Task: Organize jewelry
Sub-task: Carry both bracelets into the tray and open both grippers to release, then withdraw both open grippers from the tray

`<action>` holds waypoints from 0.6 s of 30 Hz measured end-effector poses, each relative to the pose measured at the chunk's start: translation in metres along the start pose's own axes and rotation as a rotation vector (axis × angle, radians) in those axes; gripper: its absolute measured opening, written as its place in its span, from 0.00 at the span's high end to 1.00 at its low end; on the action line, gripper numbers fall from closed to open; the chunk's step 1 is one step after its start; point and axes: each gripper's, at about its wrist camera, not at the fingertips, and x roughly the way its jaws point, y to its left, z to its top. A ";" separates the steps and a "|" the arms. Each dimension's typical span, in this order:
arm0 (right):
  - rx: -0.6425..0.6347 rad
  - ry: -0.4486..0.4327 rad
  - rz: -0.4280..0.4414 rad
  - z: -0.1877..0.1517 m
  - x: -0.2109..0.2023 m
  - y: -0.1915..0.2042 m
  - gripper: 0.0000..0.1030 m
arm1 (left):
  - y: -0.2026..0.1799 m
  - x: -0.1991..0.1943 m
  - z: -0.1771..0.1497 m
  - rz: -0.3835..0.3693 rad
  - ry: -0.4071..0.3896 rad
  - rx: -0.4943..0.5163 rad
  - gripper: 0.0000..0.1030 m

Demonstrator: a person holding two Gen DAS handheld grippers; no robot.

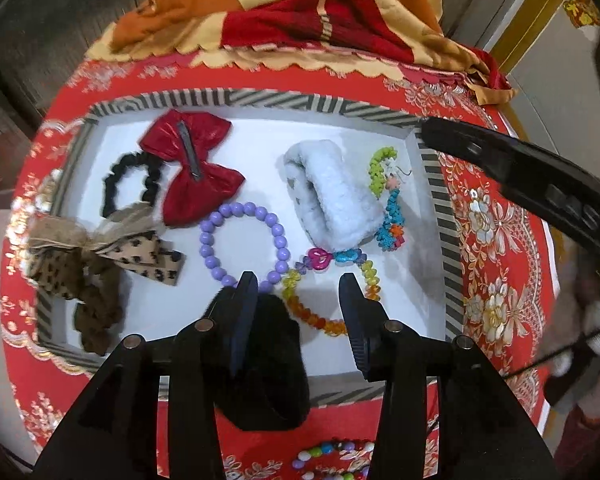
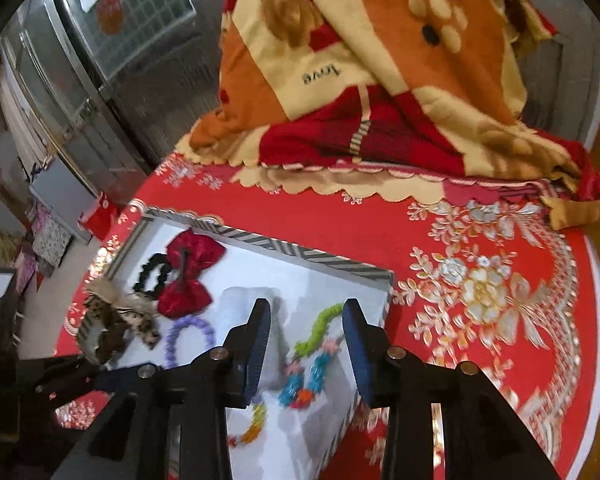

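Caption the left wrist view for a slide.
Left gripper open above a striped-rim tray holding a purple bead bracelet, red bow and black fuzzy item.

I count one striped tray (image 1: pixel 448 240). Inside: two bows, red (image 1: pixel 196 168) and leopard-print (image 1: pixel 140 260); two scrunchies, black (image 1: pixel 128 188) and brown (image 1: pixel 96 316); two bead bracelets, purple (image 1: pixel 240 240) and rainbow (image 1: pixel 328 292); two fluffy pieces, white (image 1: pixel 328 200) and black (image 1: pixel 268 364); one green-blue beaded strand (image 1: pixel 388 200). One blanket (image 1: pixel 300 8) behind.

Black furry piece (image 1: pixel 268 360) partly hidden behind left fingers (image 1: pixel 244 320)
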 end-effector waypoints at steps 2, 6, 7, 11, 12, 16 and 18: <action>0.007 -0.026 -0.003 -0.008 -0.017 0.006 0.65 | 0.000 -0.009 -0.004 0.020 -0.021 0.008 0.60; 0.011 -0.034 -0.021 -0.027 -0.043 0.020 0.65 | 0.005 -0.024 -0.011 0.037 -0.047 0.004 0.60; 0.011 -0.036 -0.023 -0.031 -0.048 0.023 0.65 | 0.006 -0.028 -0.014 0.046 -0.054 0.006 0.60; 0.014 -0.045 -0.029 -0.053 -0.070 0.038 0.65 | 0.011 -0.047 -0.028 0.069 -0.079 0.016 0.60; 0.012 -0.051 -0.031 -0.059 -0.077 0.043 0.65 | 0.012 -0.051 -0.031 0.072 -0.081 0.017 0.60; 0.005 -0.062 -0.030 -0.081 -0.097 0.061 0.65 | 0.019 -0.067 -0.049 0.085 -0.091 0.021 0.60; 0.005 -0.051 -0.024 -0.091 -0.103 0.069 0.65 | 0.024 -0.075 -0.060 0.088 -0.094 0.018 0.60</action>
